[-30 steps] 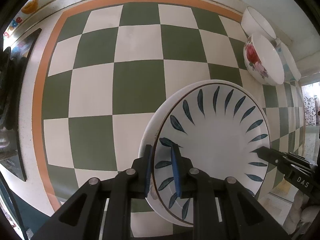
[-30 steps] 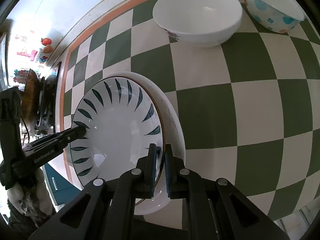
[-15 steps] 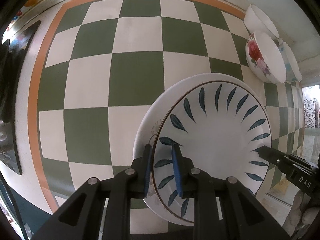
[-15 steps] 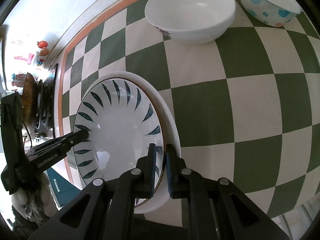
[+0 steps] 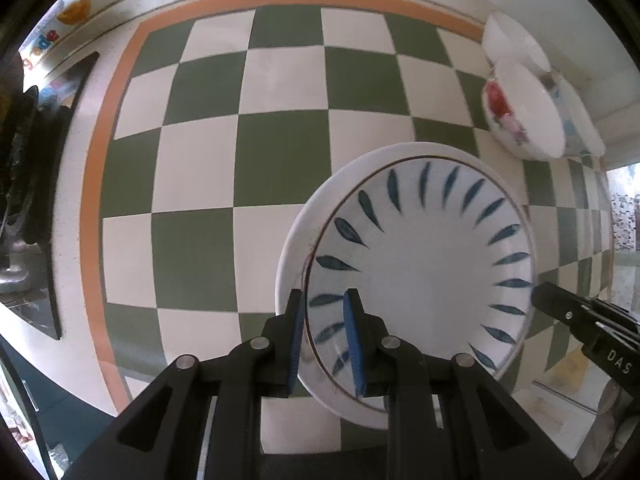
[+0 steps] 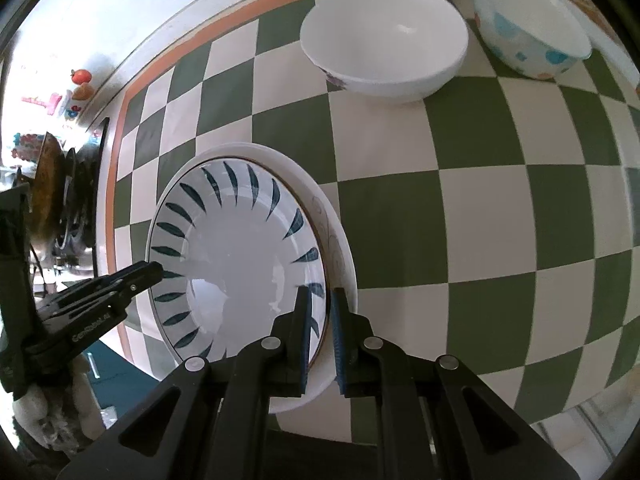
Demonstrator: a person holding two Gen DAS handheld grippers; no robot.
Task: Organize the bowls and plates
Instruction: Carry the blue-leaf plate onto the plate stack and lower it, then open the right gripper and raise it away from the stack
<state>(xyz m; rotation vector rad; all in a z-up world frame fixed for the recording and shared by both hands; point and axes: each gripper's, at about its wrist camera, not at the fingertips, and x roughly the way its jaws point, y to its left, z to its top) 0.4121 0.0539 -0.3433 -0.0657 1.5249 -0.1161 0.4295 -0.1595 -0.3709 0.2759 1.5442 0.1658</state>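
Observation:
A white plate with blue leaf marks (image 5: 420,264) lies nested on a larger plain white plate (image 5: 292,240); both also show in the right wrist view, the leaf plate (image 6: 240,264) and the white plate (image 6: 340,248). My left gripper (image 5: 326,320) is shut on the rim of the stacked plates at one side. My right gripper (image 6: 320,316) is shut on the rim at the opposite side and shows in the left view (image 5: 560,312). The stack is held just above the checkered surface.
A white bowl with a red flower (image 5: 520,116) (image 6: 384,52), a blue-dotted bowl (image 6: 528,36) and another white bowl (image 5: 512,44) stand at the far edge of the green-and-white checkered tablecloth (image 5: 280,128). A dark stove area (image 5: 32,200) lies left.
Both grippers have carried the plate stack a little further across the cloth toward the bowls; the bowls look nearer in the right wrist view. The grips are unchanged.

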